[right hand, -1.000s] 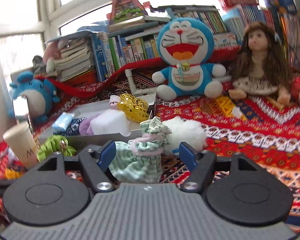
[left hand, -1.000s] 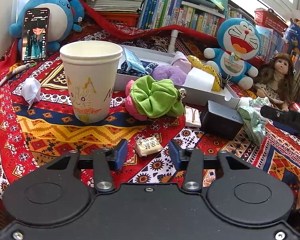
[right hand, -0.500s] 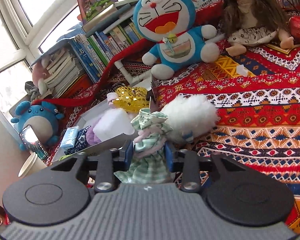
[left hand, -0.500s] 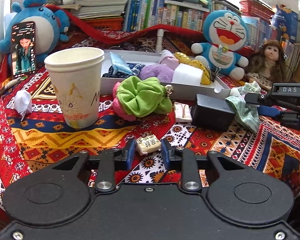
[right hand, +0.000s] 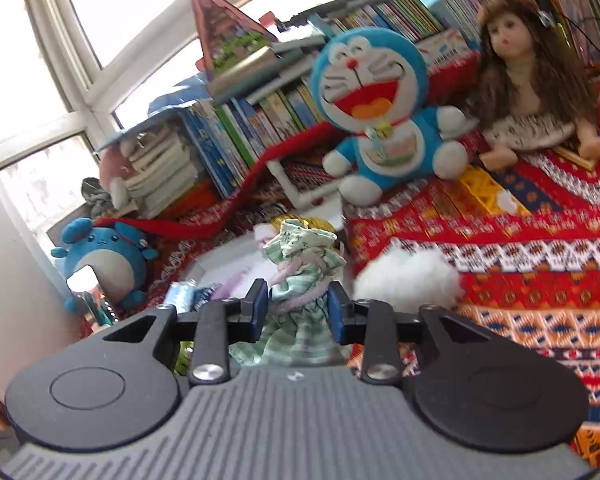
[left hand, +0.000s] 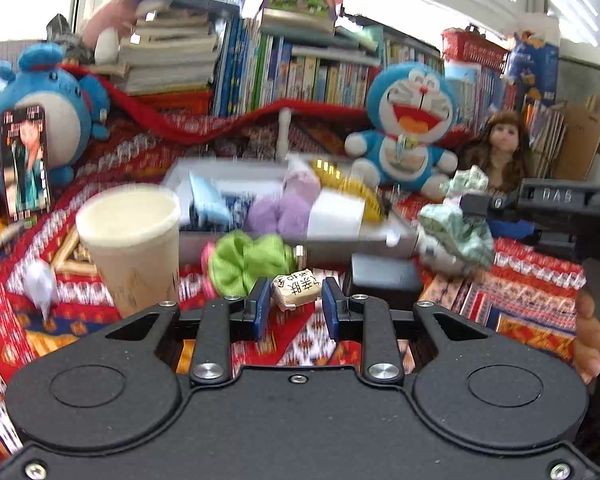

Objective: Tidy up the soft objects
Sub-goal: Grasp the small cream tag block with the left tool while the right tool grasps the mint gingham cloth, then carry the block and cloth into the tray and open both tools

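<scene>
Both claws have risen since the earlier pictures, each carrying its catch up off the patterned red woven cloth (left hand: 520, 300). The left claw (left hand: 296, 310) is pinched narrow on a small tan wrapped packet with dark printed characters (left hand: 297, 289), which sits between the blue pads, clear of the cloth below. Just ahead of this claw and slightly to its left lies a lime-green fabric scrunchie (left hand: 248, 260); further left stands a cream paper cup (left hand: 134, 248). Ahead of the scrunchie is a shallow grey tray (left hand: 372, 246) holding a lilac fluffy piece (left hand: 278, 216) and a white foam block (left hand: 334, 216). To the right of the left claw, the right claw appears from the side with its load hanging beside the tray's end.

The right claw (right hand: 298, 312) is closed narrow on a pale green checked fabric bundle with a pink band (right hand: 300, 280), which stands up between the pads and drapes below them. Just to the right of this claw rests a white fluffy ball (right hand: 408, 280) on the cloth. Further ahead sit a blue and white cat plush toy (right hand: 376, 120) and a brown-haired doll (right hand: 528, 80).
</scene>
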Demonstrator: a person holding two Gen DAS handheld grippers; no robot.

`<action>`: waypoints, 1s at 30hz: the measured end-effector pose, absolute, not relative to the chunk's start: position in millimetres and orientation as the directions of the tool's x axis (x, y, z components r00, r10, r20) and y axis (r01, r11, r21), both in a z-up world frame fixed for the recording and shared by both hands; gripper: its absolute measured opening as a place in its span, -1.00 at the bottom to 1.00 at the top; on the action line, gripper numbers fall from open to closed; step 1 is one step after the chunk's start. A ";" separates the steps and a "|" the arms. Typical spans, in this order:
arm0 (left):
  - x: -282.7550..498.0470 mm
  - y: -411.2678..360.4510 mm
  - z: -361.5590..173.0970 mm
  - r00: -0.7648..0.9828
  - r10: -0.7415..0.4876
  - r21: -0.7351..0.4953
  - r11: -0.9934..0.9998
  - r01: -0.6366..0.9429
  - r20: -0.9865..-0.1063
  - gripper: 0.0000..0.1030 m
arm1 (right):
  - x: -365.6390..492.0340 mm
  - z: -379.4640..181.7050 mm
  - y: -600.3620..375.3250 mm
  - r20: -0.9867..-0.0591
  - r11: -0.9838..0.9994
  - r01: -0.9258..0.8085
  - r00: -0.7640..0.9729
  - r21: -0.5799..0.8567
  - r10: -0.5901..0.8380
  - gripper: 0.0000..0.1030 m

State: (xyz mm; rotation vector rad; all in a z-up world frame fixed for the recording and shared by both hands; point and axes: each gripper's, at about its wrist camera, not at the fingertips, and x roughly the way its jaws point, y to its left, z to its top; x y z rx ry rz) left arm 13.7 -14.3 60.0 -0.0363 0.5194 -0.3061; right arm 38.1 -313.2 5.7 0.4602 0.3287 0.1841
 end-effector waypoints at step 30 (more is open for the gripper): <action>114.1 43.5 160.9 0.840 -0.312 -0.169 0.950 0.264 -0.443 -0.50 | 95.2 76.6 -265.2 -0.215 0.893 -0.247 0.914 0.376 0.344 -0.27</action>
